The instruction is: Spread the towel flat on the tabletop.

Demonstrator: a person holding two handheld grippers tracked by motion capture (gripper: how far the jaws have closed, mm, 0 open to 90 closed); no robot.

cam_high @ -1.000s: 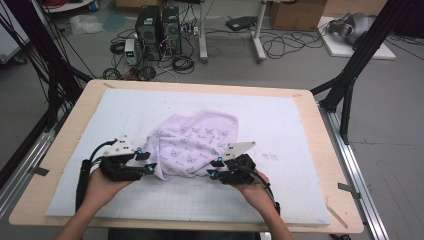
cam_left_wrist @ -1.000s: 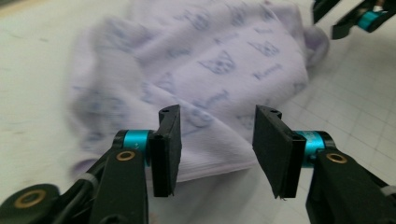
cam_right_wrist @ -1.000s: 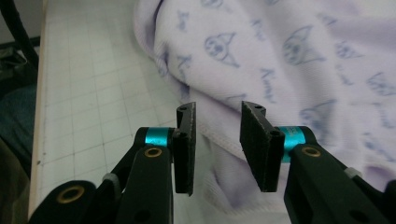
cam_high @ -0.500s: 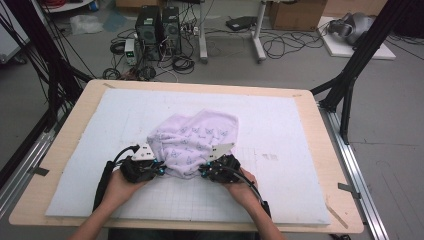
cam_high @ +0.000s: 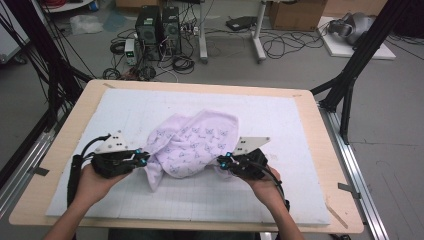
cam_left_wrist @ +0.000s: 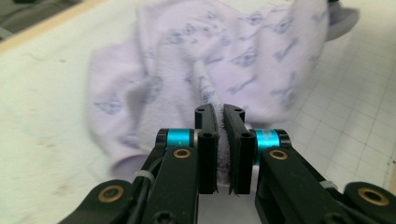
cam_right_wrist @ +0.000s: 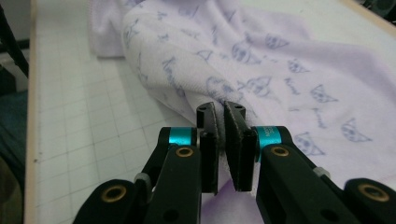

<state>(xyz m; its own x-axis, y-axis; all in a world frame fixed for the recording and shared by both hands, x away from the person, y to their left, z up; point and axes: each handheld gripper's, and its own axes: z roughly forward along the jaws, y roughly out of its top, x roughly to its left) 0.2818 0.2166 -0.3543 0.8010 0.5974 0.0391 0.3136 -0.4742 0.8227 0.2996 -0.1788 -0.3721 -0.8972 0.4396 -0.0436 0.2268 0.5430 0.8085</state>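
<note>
A lilac towel (cam_high: 192,142) printed with small cat faces lies bunched in the middle of the white gridded mat (cam_high: 280,120). My left gripper (cam_high: 142,159) is at its left edge and my right gripper (cam_high: 223,161) at its right edge, both low over the mat. In the left gripper view the left gripper (cam_left_wrist: 219,112) is shut on a ridge of the towel (cam_left_wrist: 224,56). In the right gripper view the right gripper (cam_right_wrist: 220,109) pinches a fold of the towel (cam_right_wrist: 280,60). Both pairs of jaws have just been closing on the cloth.
The mat lies on a wooden tabletop (cam_high: 330,150) with a bare rim all round. Black frame posts (cam_high: 350,75) stand at the table's right and left sides. Computers (cam_high: 155,25) and cables lie on the floor beyond the far edge.
Both grippers came in to the towel's edges, shut on the cloth, then drew slightly apart and upward with it. The towel's near edge has lifted and stretched between them.
</note>
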